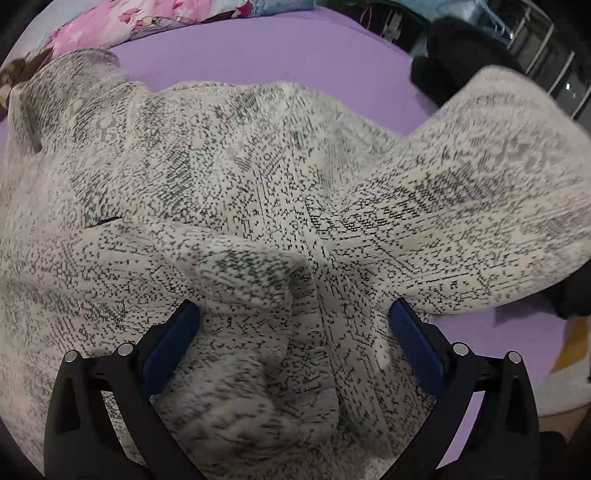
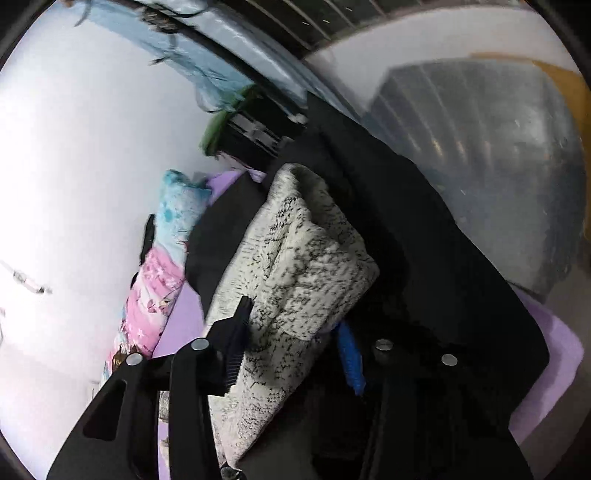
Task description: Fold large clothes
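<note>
Across the purple bed sheet [image 1: 266,48] lies the speckled knit sweater [image 1: 229,177], cream with black flecks, rumpled and filling most of the left wrist view. One broad part of it reaches out toward two o'clock, its edge blurred, while a rounded flap sits folded at the centre of the garment. At eleven o'clock, along the far edge of the bed, a pink and blue floral pillow [image 1: 110,26] touches the sweater's upper corner. A black garment [image 1: 458,55] is heaped at one o'clock, just beyond the sheet's edge.

Over the sweater the left gripper [image 1: 293,325] points steeply down with its jaws standing wide apart; the blue pads [image 1: 413,343] flank the folded flap and a ridge of knit, with cloth lying between them, and whether either pad touches the cloth cannot be told.

Seen from the right wrist, the right gripper [image 2: 291,332] holds a bunched fold of the same sweater [image 2: 295,258] between its fingers, the cloth rising toward twelve o'clock and packed tightly in the gap, so the jaws look clamped on it. Black fabric [image 2: 424,258] drapes behind the fold from twelve to four o'clock. At three o'clock stands a blurred, translucent grey storage bin [image 2: 498,166]; its contents cannot be made out. The floral pillow [image 2: 159,280] shows at nine o'clock.
</note>
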{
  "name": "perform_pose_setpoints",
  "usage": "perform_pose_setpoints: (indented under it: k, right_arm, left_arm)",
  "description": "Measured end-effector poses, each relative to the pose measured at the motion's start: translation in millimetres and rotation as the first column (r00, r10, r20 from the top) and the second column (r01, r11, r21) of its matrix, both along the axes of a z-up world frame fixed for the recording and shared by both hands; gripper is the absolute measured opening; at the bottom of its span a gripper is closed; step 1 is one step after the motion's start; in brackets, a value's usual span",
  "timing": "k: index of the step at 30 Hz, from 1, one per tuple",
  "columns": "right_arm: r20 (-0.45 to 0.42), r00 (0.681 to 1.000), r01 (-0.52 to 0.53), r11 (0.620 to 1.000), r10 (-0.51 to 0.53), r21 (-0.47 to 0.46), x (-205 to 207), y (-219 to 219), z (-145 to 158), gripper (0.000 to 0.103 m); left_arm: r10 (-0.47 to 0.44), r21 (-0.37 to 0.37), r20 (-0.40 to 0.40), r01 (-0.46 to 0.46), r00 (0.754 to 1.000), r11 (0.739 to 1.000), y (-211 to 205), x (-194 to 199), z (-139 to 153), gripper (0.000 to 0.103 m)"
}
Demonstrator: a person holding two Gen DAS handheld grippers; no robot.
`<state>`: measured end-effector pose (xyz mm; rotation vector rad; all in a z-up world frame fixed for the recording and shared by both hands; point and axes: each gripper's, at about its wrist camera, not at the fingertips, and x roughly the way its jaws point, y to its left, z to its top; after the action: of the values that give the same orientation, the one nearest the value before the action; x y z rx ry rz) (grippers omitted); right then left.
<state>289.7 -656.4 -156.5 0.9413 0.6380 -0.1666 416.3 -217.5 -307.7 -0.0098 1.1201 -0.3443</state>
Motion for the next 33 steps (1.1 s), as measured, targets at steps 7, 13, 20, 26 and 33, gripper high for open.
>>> perform_pose_setpoints:
  k: [7,13,20,26,33]
  right_arm:
    - [0.105,0.991,-0.067,0.990,0.079,-0.122,2,37,53,0.037]
    - [0.186,0.956,-0.161,0.937,0.226,-0.309,-6,98,116,0.036]
    - [0.183,0.902,-0.244,0.813,0.390,-0.529,-18,185,147,0.036]
    - [0.151,0.858,-0.298,0.715,0.491,-0.633,-38,258,138,0.030]
    - [0.114,0.839,-0.340,0.676,0.532,-0.654,-48,307,111,0.024]
  left_arm:
    - [0.033,0.025,0.004,-0.033,0.999,0.999,-16,-2,0,0.098]
    - [0.045,-0.203,-0.092,-0.063,0.995,0.977,18,-6,42,0.097]
    - [0.002,-0.375,-0.006,-0.004,1.000,0.927,65,-28,150,0.097]
    - [-0.116,-0.556,-0.073,0.056,0.991,0.829,81,-27,235,0.097]
    - [-0.143,-0.584,-0.145,0.032,0.979,0.811,86,-19,298,0.097]
